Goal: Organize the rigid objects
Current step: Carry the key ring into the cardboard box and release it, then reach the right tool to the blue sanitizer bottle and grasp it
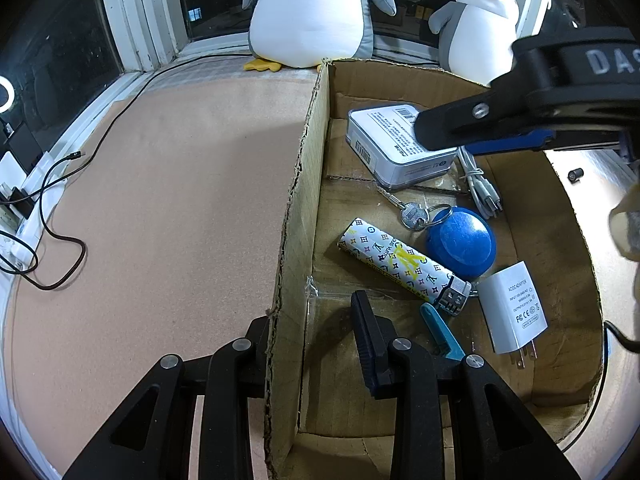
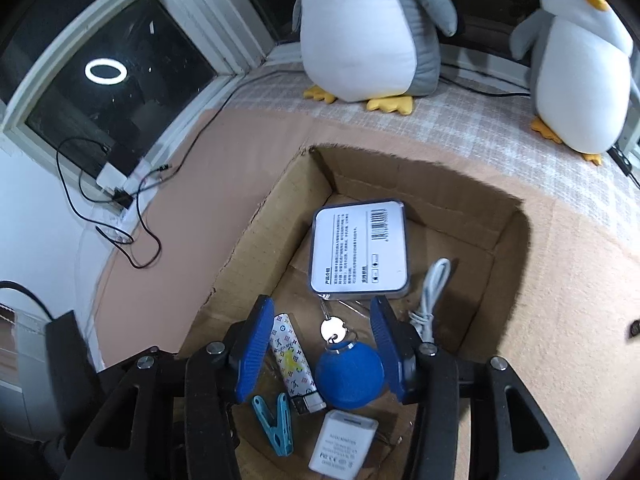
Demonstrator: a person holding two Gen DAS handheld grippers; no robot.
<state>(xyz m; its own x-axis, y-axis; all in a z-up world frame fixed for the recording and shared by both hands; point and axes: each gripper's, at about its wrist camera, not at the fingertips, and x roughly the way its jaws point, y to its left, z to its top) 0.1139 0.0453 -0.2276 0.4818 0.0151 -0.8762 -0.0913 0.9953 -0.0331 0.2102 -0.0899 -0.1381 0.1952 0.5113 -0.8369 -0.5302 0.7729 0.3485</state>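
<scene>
In the left wrist view the cardboard box wall [image 1: 298,216] hides one finger of the left gripper [image 1: 308,336] at lower centre. The right gripper [image 1: 520,112], entering from the upper right, covers a corner of the white case [image 1: 384,140]. The teal clothespin [image 1: 442,334] is partly behind the other finger. The larger penguin [image 1: 312,12] loses its head to the top edge. A small dark object [image 1: 575,175] at right is too small to identify.

In the right wrist view the white charger [image 2: 344,446] is cut off by the bottom edge, its print blurred.
</scene>
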